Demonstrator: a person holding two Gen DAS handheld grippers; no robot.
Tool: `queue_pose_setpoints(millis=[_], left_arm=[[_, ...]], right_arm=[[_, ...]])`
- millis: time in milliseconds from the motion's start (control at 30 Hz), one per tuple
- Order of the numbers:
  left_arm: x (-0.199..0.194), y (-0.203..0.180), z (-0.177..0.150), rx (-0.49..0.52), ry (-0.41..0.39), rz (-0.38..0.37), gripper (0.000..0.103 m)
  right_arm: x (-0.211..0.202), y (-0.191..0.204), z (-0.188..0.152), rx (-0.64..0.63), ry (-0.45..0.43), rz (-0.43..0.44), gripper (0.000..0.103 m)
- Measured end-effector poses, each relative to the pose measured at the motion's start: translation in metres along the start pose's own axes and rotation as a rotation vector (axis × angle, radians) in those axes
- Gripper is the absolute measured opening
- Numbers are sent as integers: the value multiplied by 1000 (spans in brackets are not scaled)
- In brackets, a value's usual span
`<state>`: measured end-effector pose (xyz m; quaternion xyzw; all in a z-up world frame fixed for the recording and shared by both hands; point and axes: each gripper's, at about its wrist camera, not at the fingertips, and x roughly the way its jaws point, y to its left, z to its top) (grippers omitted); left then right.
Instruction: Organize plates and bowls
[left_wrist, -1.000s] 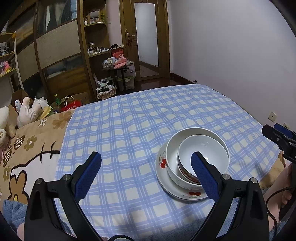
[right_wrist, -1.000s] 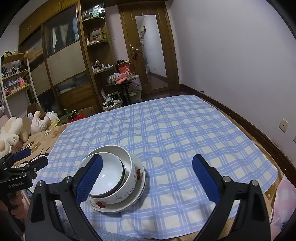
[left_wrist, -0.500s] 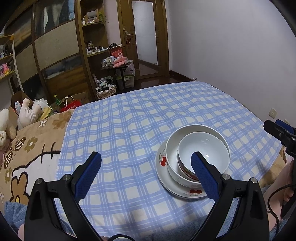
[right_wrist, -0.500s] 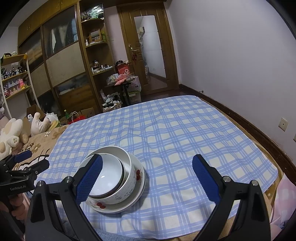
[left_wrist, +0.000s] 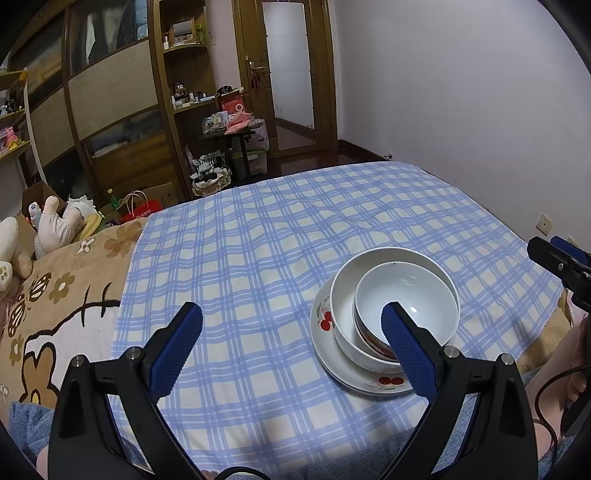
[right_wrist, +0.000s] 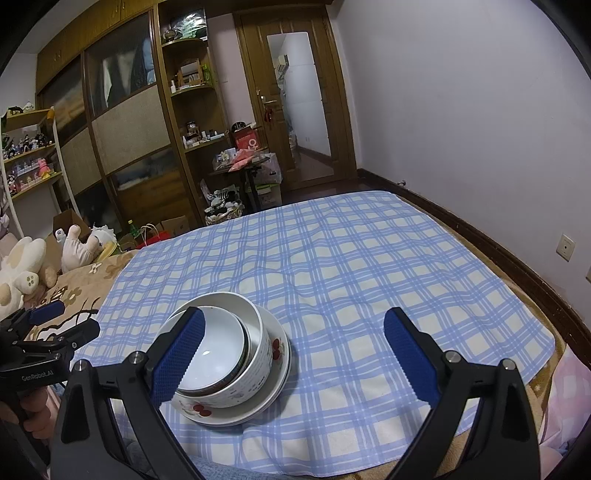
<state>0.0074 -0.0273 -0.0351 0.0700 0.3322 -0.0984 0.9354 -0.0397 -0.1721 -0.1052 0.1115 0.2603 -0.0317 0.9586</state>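
A white plate with cherry prints lies on the blue checked cloth near its front edge. On it stands a large white bowl, and a smaller white bowl is nested inside that. My left gripper is open, held above the cloth to the left of the stack, its right finger in front of the bowls. My right gripper is open too, its left finger in front of the stack. Both hold nothing.
The checked cloth covers a bed with a brown cartoon blanket at the left. Plush toys sit at the far left. A wardrobe, shelves and a door stand beyond the bed; a wall runs along the right.
Both views have shifted only slightly, the left gripper drifting a little. The stack of plate and bowls has stayed put, and both grippers remain open.
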Motion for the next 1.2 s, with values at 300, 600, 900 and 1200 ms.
queue_pose_setpoints(millis=[300, 600, 900, 1200], left_arm=[[0, 1, 0, 3, 0, -2, 96], [0, -1, 0, 2, -1, 2, 96], [-1, 1, 0, 3, 3, 0, 96], [0, 1, -1, 8, -1, -2, 96]], right_arm=[[0, 0, 0, 0, 0, 1, 102], [0, 0, 0, -1, -1, 0, 102], [0, 0, 0, -1, -1, 0, 102], [0, 0, -1, -1, -1, 0, 102]])
